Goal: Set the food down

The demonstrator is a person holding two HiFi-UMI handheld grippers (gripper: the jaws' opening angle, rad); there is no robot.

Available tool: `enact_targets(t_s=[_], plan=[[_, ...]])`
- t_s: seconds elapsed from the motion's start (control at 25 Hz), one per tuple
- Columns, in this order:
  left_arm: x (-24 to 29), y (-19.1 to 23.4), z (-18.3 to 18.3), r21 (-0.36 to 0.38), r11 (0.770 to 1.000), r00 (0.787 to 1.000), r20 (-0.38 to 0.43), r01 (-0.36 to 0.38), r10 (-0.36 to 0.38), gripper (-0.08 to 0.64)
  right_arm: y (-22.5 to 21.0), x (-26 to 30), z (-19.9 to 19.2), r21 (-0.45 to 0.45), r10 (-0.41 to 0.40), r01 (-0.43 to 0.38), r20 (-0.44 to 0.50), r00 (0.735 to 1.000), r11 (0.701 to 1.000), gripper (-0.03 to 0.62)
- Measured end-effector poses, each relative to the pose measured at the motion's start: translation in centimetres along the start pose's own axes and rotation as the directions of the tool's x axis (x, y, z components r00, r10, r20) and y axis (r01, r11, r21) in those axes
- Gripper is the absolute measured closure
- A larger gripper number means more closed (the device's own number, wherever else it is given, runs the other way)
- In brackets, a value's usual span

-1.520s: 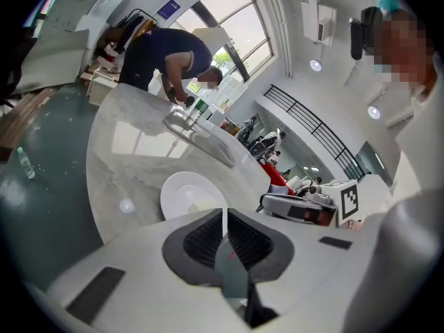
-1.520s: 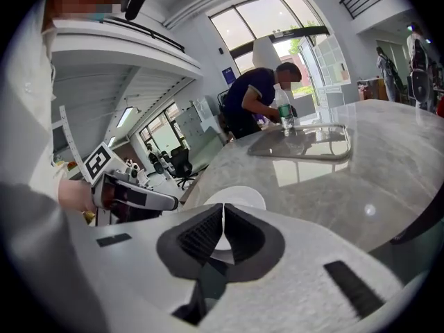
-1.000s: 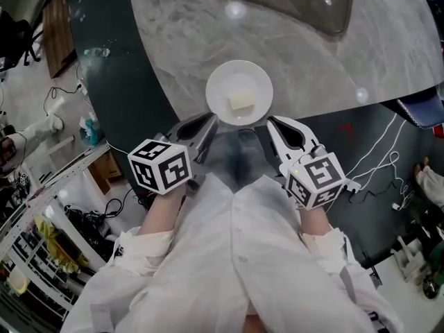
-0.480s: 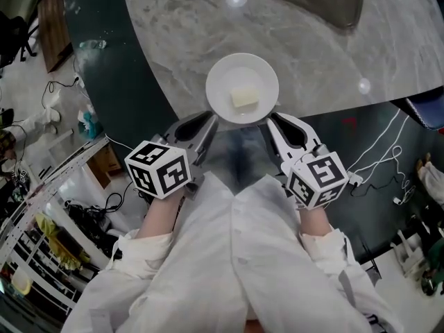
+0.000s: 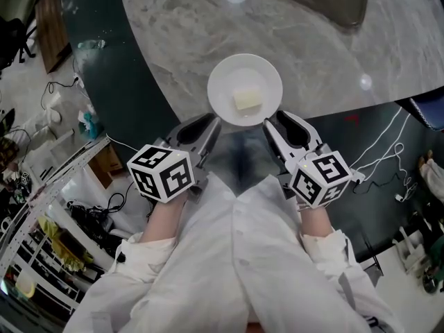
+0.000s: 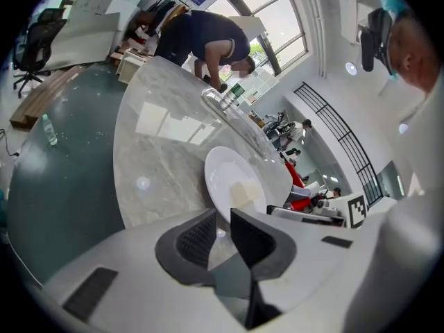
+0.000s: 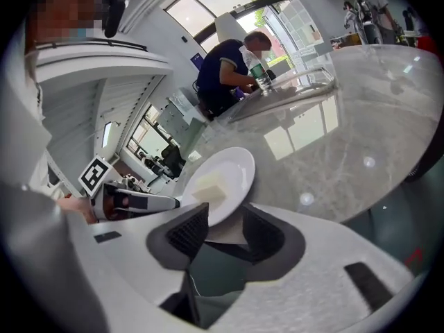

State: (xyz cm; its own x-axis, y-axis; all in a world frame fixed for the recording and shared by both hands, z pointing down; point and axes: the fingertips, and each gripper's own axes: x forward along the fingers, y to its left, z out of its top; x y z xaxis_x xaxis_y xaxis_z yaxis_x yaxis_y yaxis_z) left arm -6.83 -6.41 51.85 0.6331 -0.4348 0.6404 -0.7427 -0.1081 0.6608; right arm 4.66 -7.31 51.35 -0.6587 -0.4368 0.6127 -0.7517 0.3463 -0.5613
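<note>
A round white ceramic plate (image 5: 229, 71) bearing a pale yellow food block (image 5: 248, 100) sits on the grey marble table (image 5: 312, 40), the left gripper (image 5: 210, 125) pinching its rim, while the right gripper (image 5: 272, 122) has just been opening its jaws to release, the rim loose between them.

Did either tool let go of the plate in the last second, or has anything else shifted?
The right tool has just been opening its jaws and has let go of the plate; the rim now sits loose between them. The left tool looks closed on the opposite rim, as before. The pale food block kept its spot on the plate, which stays near the marble table's edge.
</note>
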Motion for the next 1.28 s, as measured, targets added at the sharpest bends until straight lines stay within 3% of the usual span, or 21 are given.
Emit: enact_targets(t_s=[0.08,0.32,0.96,1.08,1.28], plan=[[0.1,0.0,0.0,-0.005,1.000,1.000,-0.005,0.004,-0.004,0.466,0.0,0.2,0.0,0.008,-0.001,0.001,0.001,1.000,1.000,0.479],[0.3,0.0,0.6,-0.012,1.000,1.000,0.008,0.002,-0.002,0.445,-0.3,0.2,0.2,0.016,-0.022,0.022,0.004,1.000,1.000,0.479],[0.9,0.0,1.0,-0.047,0.999,1.000,0.008,0.018,-0.018,0.445,-0.5,0.7,0.6,0.019,-0.047,0.047,0.016,0.999,0.999,0.484],[0.9,0.1,1.0,-0.046,0.999,1.000,0.009,0.013,-0.012,0.446,-0.9,0.6,0.6,0.029,-0.067,0.066,0.025,0.997,0.997,0.526],[1.1,0.3,0.9,-0.034,0.999,1.000,0.001,-0.015,0.015,0.471,-1.2,0.8,1.0,0.057,-0.084,0.081,0.058,0.995,0.995,0.537]])
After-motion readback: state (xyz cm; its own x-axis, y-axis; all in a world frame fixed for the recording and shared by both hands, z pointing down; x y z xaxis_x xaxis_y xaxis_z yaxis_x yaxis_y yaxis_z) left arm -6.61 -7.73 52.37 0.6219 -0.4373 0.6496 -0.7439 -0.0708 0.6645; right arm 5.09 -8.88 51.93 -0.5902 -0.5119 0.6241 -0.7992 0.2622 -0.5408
